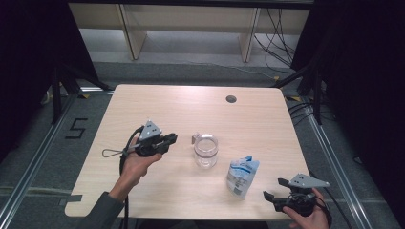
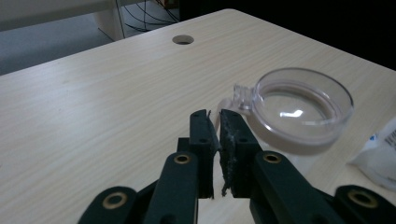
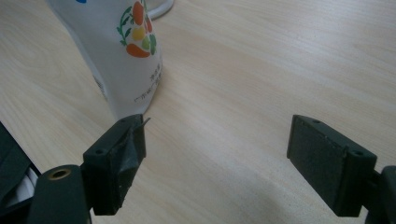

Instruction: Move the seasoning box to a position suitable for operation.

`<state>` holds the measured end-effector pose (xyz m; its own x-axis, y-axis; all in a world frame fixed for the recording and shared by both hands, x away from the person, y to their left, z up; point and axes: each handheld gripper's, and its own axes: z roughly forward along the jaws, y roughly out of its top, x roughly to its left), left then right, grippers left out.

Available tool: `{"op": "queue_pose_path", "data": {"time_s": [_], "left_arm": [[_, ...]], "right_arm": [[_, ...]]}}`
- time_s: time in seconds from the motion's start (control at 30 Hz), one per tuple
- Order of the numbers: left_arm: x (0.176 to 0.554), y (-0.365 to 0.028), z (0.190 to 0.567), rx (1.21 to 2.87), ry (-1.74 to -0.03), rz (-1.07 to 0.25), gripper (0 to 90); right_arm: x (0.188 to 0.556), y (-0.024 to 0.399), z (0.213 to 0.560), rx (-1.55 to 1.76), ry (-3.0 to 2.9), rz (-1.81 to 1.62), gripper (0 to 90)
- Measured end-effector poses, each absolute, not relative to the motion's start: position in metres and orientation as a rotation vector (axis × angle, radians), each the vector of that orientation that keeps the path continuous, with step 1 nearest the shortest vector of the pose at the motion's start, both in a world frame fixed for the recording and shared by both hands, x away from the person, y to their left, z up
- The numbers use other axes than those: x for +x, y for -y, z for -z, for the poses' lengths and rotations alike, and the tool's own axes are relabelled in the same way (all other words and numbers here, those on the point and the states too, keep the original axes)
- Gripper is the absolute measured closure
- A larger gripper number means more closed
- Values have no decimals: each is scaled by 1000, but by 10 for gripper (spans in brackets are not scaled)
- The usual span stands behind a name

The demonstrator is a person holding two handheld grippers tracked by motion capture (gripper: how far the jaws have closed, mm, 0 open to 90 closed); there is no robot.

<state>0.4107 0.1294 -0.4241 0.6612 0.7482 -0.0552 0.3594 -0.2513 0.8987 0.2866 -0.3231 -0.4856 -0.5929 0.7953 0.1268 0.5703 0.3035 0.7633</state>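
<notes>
- Two grippers, one in each hand, are sitting nearest the camera at the table's [image 1: 143, 105] near side.
- Right gripper [image 1: 272, 188] is hovering at the near right corner, jaws standing wide apart with nothing between them; in the right gripper view one jaw is lying just beside the pouch's bottom edge, and whether it touches cannot be told.
- Left gripper [image 1: 173, 138] is hanging left of centre, jaws drawn together with just a thin slit showing and nothing visibly gripped; frayed padding is hanging from one jaw face.
- One clear plastic jar [image 1: 206, 150] is standing upright at the table's middle, mouth open, a small tab at its rim; it is looking empty. The left jaw tips are pointing at it, apart from it.
- One white pouch [image 1: 242, 175] with blue print is lying right of the jar, near it; its contents are hidden, and in the right gripper view its top is cut off.
- One round hole [image 1: 231, 99] is showing at the far side.
</notes>
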Motion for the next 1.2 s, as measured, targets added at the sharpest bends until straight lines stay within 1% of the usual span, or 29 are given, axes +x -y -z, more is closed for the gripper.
{"op": "queue_pose_path", "data": {"time_s": [0.07, 0.27, 0.33, 0.37, 0.47, 0.5, 0.57, 0.6, 0.7, 0.93, 1.2], "left_arm": [[424, -120, 420, 1873, -870, -487, 850], [439, -103, 417, 1935, -849, -470, 860], [442, -94, 417, 1917, -889, -419, 859], [448, -89, 416, 1955, -865, -444, 859], [454, -82, 415, 1953, -857, -443, 860], [458, -79, 415, 1972, -833, -450, 860], [462, -71, 415, 1976, -832, -449, 860], [464, -70, 414, 2012, -818, -451, 859], [468, -65, 416, 2031, -826, -453, 858], [474, -61, 422, 2050, -840, -437, 857], [474, -55, 425, 2088, -819, -422, 858]], "right_arm": [[289, 325, 486, 1199, -2299, -1158, 207], [288, 325, 485, 1192, -2309, -1166, 210], [287, 324, 485, 1197, -2306, -1163, 210], [286, 323, 485, 1221, -2309, -1178, 210], [288, 324, 485, 1198, -2317, -1172, 210], [285, 322, 485, 1250, -2315, -1177, 210], [287, 322, 485, 1212, -2324, -1167, 210], [286, 322, 485, 1211, -2326, -1169, 210], [286, 322, 485, 1211, -2320, -1178, 209], [286, 323, 484, 1215, -2320, -1178, 212], [286, 322, 485, 1209, -2320, -1172, 213]]}}
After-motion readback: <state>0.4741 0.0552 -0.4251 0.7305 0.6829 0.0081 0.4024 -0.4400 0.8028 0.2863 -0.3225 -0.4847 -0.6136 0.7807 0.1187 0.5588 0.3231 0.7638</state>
